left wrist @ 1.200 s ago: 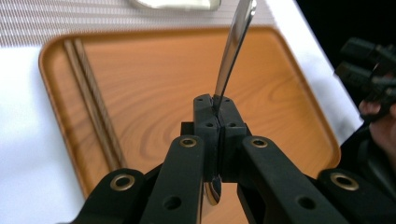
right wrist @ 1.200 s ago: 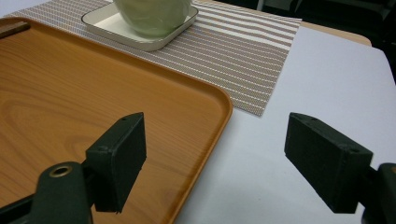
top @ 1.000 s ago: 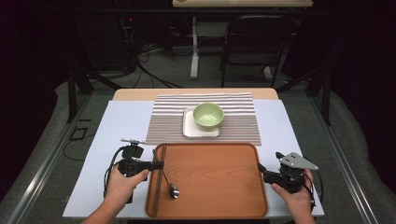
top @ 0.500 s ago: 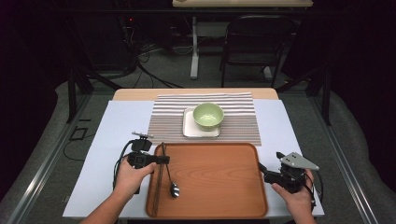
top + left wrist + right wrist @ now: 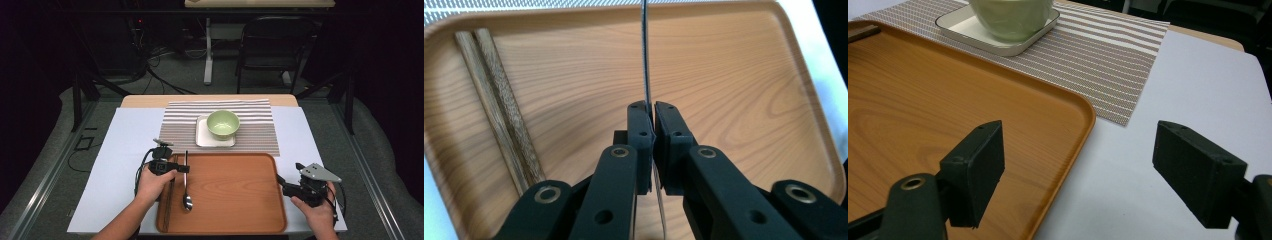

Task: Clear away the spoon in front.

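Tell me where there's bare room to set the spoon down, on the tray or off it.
The tray is bare from the spoon across to its right rim. Its left edge is crowded: chopsticks lie there beside the left gripper. Off the tray, the white sheet is bare left of the striped mat. The mat's middle holds the plate and bowl.

One tray [image 5: 235,200], one spoon [image 5: 186,192], two chopsticks [image 5: 499,105], one bowl [image 5: 223,123], one plate [image 5: 202,140], one mat [image 5: 255,125], two grippers.
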Motion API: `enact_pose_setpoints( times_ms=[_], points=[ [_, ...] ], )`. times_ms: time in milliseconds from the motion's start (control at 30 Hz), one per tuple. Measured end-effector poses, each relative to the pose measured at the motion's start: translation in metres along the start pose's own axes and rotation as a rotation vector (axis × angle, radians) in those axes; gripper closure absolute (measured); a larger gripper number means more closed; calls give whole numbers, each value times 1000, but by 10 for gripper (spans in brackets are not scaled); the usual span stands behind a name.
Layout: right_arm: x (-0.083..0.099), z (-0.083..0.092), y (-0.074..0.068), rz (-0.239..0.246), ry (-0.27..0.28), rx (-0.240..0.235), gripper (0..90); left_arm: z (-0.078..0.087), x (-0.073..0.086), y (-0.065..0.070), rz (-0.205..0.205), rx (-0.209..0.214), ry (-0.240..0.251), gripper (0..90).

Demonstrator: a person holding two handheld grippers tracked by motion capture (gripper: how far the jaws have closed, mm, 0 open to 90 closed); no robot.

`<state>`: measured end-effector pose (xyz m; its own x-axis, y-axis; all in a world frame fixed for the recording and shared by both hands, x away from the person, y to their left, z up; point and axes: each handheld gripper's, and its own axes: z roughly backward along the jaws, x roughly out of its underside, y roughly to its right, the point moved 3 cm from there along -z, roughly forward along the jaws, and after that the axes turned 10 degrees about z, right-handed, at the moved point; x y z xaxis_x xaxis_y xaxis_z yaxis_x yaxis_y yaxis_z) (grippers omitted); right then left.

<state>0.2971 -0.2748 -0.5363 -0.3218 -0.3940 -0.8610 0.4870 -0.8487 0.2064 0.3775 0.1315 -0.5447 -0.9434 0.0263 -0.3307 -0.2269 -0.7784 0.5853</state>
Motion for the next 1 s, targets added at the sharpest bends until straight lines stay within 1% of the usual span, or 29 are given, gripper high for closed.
enact_pose_setpoints(
  times_ms=[100, 233, 333, 367, 433, 533, 667, 867, 1000],
  points=[
    [0, 0, 0, 0, 0, 0, 205, -2, 0, -2, 3, -1, -4, 858],
    [0, 0, 0, -2, 0, -1, 206, -3, 1, -6, 14, 11, -8, 859],
    [0, 0, 0, -2, 0, -1, 205, -3, 3, -8, 10, 15, -17, 858],
    [0, 0, 0, -1, 0, -1, 205, -3, 5, -9, 23, 21, -16, 858],
    [0, 0, 0, 0, 0, -1, 205, -2, 7, -10, 19, 21, -18, 856],
    [0, 0, 0, 0, 0, -1, 205, -1, 10, -16, 27, 10, -16, 841],
    [0, 0, 0, 0, -2, -2, 205, -3, 12, -19, 24, 10, -15, 830],
    [0, -1, 0, -1, -2, -1, 205, -7, 15, -22, 10, -14, -15, 811],
    [0, -1, 0, 0, -2, -1, 205, -7, 16, -22, 6, -13, -8, 792]
  ],
)
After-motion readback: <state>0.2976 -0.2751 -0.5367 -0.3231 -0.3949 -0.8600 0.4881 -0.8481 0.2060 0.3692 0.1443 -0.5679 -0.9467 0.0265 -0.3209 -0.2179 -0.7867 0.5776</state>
